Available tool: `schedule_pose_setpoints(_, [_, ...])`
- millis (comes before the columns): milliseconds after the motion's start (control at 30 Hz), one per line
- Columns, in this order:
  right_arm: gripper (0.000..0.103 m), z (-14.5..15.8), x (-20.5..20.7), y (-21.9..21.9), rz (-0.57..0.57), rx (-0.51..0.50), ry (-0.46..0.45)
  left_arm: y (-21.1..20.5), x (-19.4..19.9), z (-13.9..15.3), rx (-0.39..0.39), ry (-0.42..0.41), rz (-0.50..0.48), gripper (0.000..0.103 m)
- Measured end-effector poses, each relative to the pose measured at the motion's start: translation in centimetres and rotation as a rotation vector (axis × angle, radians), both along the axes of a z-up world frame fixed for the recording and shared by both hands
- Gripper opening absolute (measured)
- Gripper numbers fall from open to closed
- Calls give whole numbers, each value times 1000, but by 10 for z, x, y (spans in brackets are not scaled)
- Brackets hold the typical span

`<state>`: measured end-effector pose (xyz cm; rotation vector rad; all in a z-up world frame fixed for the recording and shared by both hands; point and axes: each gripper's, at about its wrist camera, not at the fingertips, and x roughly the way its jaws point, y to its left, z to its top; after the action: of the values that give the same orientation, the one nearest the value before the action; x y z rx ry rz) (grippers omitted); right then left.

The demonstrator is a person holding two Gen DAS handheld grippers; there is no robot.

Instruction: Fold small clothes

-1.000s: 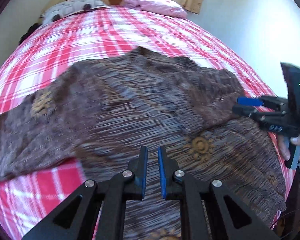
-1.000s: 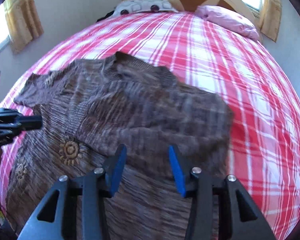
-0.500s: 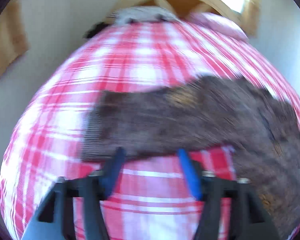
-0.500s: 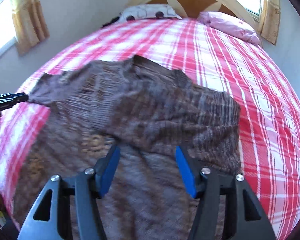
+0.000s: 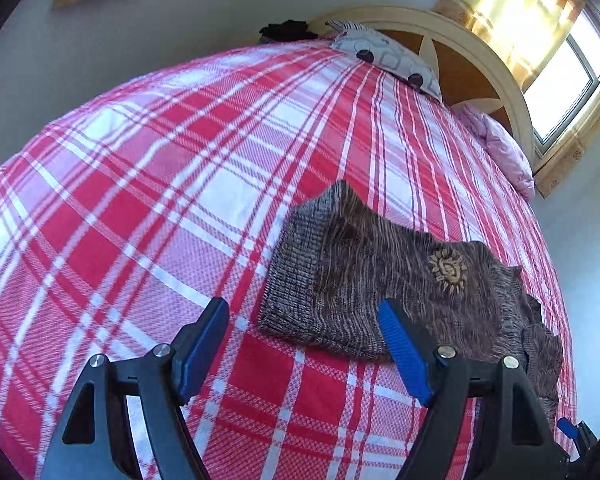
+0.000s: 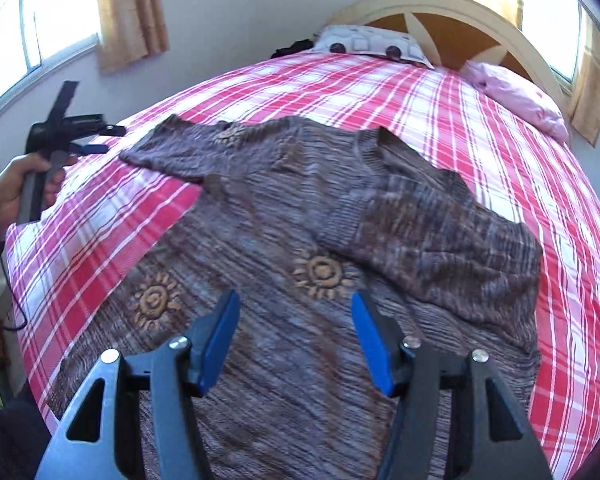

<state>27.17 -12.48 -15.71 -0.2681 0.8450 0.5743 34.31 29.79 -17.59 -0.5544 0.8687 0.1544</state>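
Sweater (image 6: 300,232), brown knit with sun motifs, lies spread on the red plaid bed (image 6: 480,128), body toward the foot, collar toward the pillows. Right sleeve (image 6: 440,240) is folded inward across the chest; left sleeve (image 5: 364,276) lies extended outward, cuff flat on the bedspread. Left claw (image 5: 300,344) hovers just short of that cuff, jaws spread wide, holding nothing; the cuff sits between and slightly right of the fingers. Right claw (image 6: 296,336) hangs above the lower body of the garment, jaws likewise apart and empty. Judged step: seizing the left cuff to fold it inward. Risks noted: the claw is offset from the cuff, so closing now may catch only the corner, or pinch the bedspread along with the knit and drag it. The loose knit may stretch or slump when lifted, leaving an uneven fold. With the right claw not pinning the body, pulling the sleeve could shift the whole garment and disturb the sleeve already folded.
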Motion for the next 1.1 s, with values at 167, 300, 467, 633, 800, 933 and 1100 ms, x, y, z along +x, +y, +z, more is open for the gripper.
schedule_pose_setpoints(167, [62, -7, -1, 2, -5, 10, 15, 1, -1, -11, -114, -4, 5, 78])
schedule_pose_setpoints(300, [62, -10, -2, 6, -8, 20, 18, -1, 4, -11, -135, -34, -13, 78])
schedule_pose_setpoints(467, [62, -8, -5, 8, -18, 47, 13, -2, 14, -17, -172, -26, -15, 14])
schedule_pose_setpoints(633, [62, -7, -6, -1, -45, 62, 6, -1, 7, -17, -184, -57, 12, 8])
schedule_pose_setpoints(800, [63, -9, -2, -14, -88, 69, 20, -2, 2, 10, -177, -154, 28, 8])
schedule_pose_setpoints(933, [63, -8, 1, -25, -119, 96, 25, -25, 8, 39, -162, -215, -33, 8])
schedule_pose_setpoints(1100, [63, -6, 0, -40, -150, 120, 25, -72, 24, 79, -155, -299, -133, 8])
